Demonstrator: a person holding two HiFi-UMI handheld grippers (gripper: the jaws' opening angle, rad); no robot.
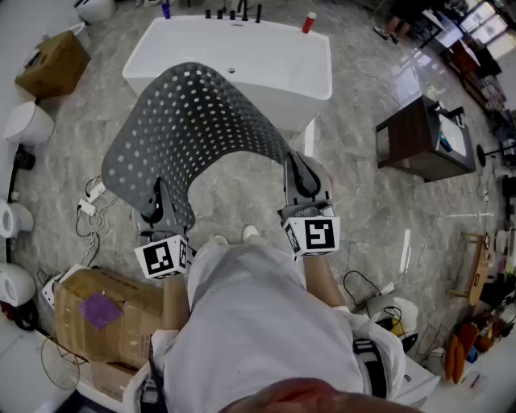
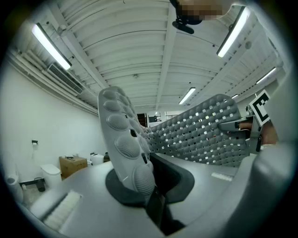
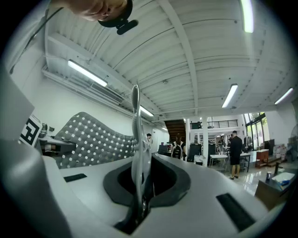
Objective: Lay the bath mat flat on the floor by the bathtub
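Person: white shirt (image 1: 258, 323). Grey left hand-held gripper (image 1: 161, 189) and right hand-held gripper (image 1: 296, 161); white cubes (image 1: 164, 258), black square markers.

I count one grey bath mat (image 1: 193, 121), pierced with many small holes. One white bathtub (image 1: 266, 68). Two grippers, the left gripper (image 1: 159, 193) and the right gripper (image 1: 298, 165), each carrying one marker cube. Two cardboard boxes: the upper box (image 1: 52, 60) and the lower box (image 1: 113, 314). Three white rounded fixtures (image 1: 28, 123) line the left edge. One dark cabinet (image 1: 415, 137). One red bottle (image 1: 310, 22) and one blue bottle (image 1: 165, 10).
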